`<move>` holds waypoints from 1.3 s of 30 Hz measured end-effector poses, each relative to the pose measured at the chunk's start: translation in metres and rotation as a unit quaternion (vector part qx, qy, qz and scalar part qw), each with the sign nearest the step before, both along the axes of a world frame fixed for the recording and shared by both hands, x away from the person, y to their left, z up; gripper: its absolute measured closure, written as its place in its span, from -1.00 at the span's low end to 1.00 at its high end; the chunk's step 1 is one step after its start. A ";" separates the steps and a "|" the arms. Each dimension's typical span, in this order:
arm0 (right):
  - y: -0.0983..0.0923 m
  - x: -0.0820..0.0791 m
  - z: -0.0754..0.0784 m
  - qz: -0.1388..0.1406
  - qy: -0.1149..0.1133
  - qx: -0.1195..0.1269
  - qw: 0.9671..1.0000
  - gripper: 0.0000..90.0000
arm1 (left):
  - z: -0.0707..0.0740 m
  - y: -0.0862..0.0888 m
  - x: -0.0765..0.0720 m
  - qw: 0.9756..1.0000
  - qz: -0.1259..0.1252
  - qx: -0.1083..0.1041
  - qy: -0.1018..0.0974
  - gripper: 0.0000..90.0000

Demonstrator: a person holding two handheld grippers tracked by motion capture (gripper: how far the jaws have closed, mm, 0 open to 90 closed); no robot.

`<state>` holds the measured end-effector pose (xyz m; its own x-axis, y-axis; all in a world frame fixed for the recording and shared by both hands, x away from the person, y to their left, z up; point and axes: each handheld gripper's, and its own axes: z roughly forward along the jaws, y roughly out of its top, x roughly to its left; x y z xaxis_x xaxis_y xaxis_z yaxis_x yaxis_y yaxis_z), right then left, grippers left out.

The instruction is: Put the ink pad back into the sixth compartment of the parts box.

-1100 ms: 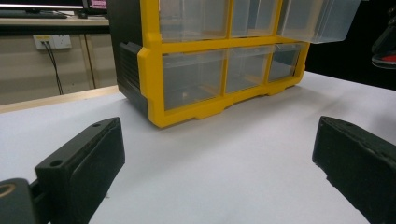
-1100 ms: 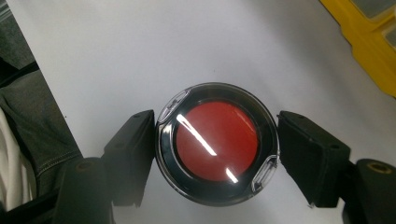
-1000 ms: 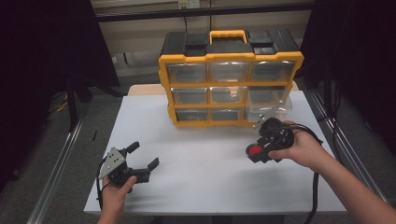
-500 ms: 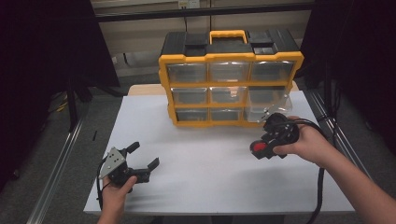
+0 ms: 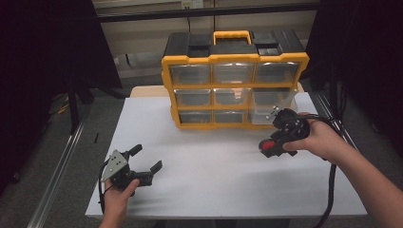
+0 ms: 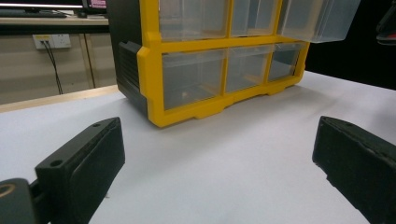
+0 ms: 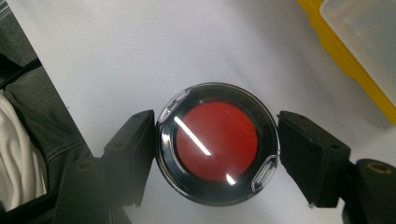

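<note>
Paper-white sheeting covers the table, smooth and matte right up to its near edge, where the person's left hand rests close to the near left corner with the left gripper — black body, grey three-cornered plate on top. Its two flat rubbery pads stand wide apart with nothing but bare table between them. Toward the right edge, somewhat farther in, the right gripper hangs in the person's right hand, and its blocky black jaws are closed against the sides of a round container: a glossy disc with a black rim, a clear cover and a red face that catches a streak of light. The jaws stand fairly wide because the container is broad; it sits squarely between them, above the white surface. Just beyond it, at the far edge of the table, stands a yellow-framed organiser with a black top, a yellow carry handle and rows of clear, boxy plastic drawers. One clear drawer in the right column juts out of the frame, right beside the right gripper — the nearest thing in its way.
</note>
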<state>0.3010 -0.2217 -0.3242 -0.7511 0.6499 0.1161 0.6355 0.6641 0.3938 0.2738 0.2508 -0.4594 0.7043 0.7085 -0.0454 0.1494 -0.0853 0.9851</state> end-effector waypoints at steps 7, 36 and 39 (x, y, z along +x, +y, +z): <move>-0.001 0.003 0.004 -0.001 0.003 -0.003 1.000 -0.33 | 0.000 0.000 0.000 1.000 0.003 0.001 0.000 -0.94; -0.006 0.016 0.027 -0.006 0.010 -0.009 1.000 -0.33 | 0.000 0.000 0.000 1.000 0.000 0.000 -0.001 -0.94; -0.006 0.017 0.029 -0.009 0.014 -0.016 1.000 -0.33 | 0.000 0.000 0.000 1.000 0.004 0.002 0.000 -0.94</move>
<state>0.3177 -0.2276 -0.2953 -0.7356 0.6676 0.1146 0.6581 0.6642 0.3546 0.2733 0.2509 -0.4591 0.6992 0.7137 -0.0428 0.1496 -0.0875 0.9849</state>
